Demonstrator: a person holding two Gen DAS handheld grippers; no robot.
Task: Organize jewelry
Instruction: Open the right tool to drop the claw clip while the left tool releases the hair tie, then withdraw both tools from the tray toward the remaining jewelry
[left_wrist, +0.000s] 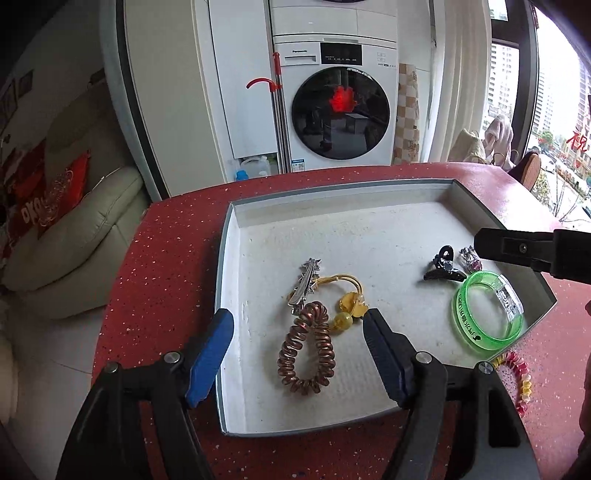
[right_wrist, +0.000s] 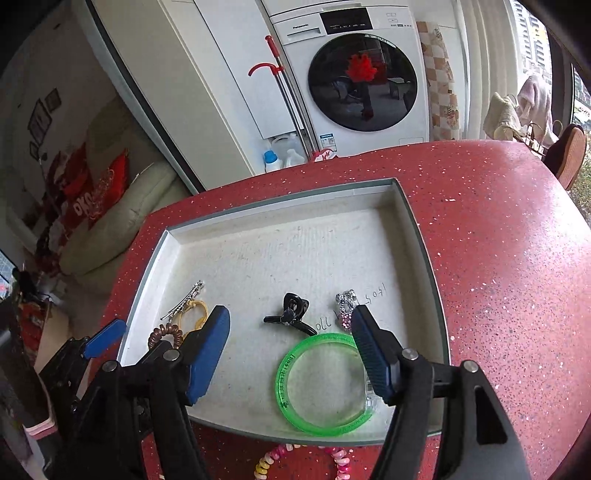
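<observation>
A shallow white tray (left_wrist: 236, 280) (right_wrist: 413, 236) sits on the red speckled table. In it lie a copper spiral hair tie (left_wrist: 306, 350) (right_wrist: 165, 334), a silver hair clip (left_wrist: 306, 282) (right_wrist: 183, 301), a yellow elastic with beads (left_wrist: 349, 299) (right_wrist: 195, 310), a black claw clip (left_wrist: 443, 267) (right_wrist: 290, 315), a sparkly pink clip (left_wrist: 469, 258) (right_wrist: 345, 304) and a green bangle (left_wrist: 487, 310) (right_wrist: 325, 384). My left gripper (left_wrist: 299, 328) stands open over the copper tie, touching nothing. My right gripper (right_wrist: 290, 338) stands open above the green bangle, holding nothing.
A pink and yellow spiral hair tie (left_wrist: 519, 380) (right_wrist: 306, 461) lies on the table just outside the tray's near edge. The right gripper's finger (left_wrist: 517, 247) reaches in over the tray's right side. Beyond the table stand a washing machine (right_wrist: 362, 74) and a sofa (left_wrist: 74, 251).
</observation>
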